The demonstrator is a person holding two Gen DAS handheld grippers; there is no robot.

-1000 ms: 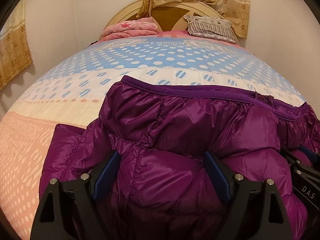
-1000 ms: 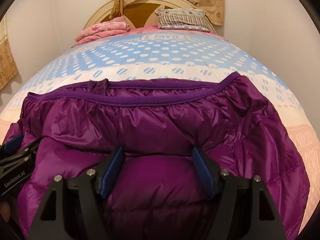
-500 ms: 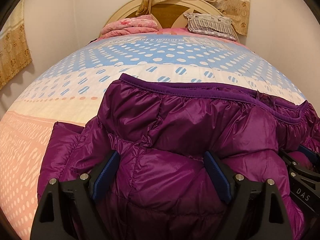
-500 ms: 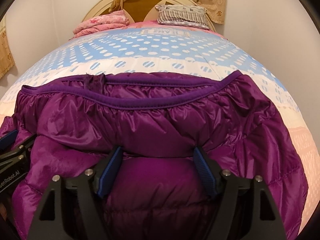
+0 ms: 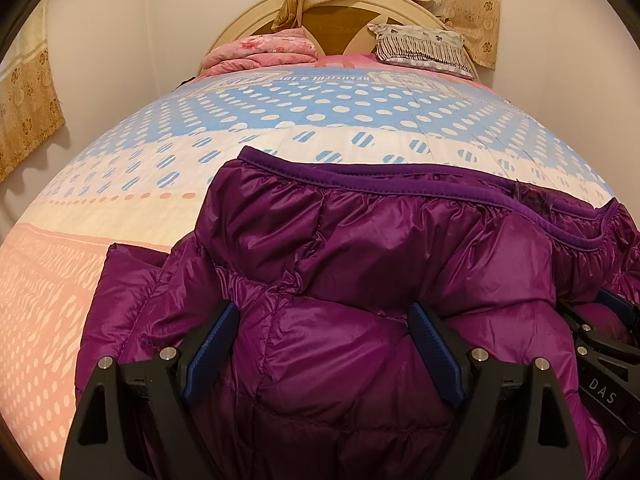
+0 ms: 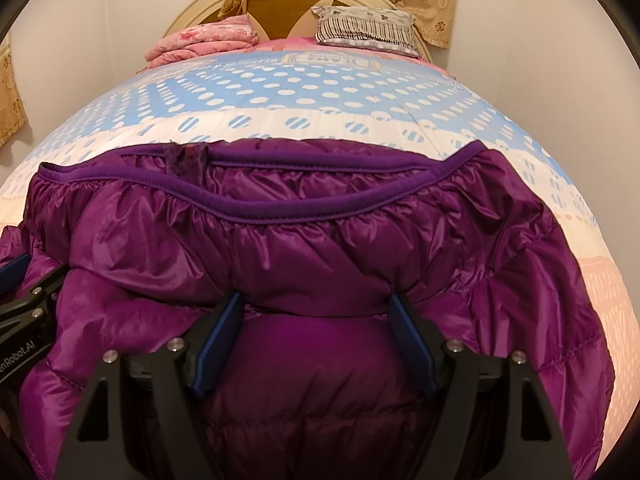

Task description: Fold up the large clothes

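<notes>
So the shiny purple quilted down jacket (image 5: 360,280) lies folded at the near edge of the polka-dot bed (image 5: 280,120), with left gripper (image 5: 324,340) and right gripper (image 6: 316,328) side by side, jaws wide, straddling puffed fabric unclamped, likely about to pinch the near layer for another fold.

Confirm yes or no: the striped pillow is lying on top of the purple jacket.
No, the striped pillow rests at the headboard, far beyond the purple jacket.
</notes>
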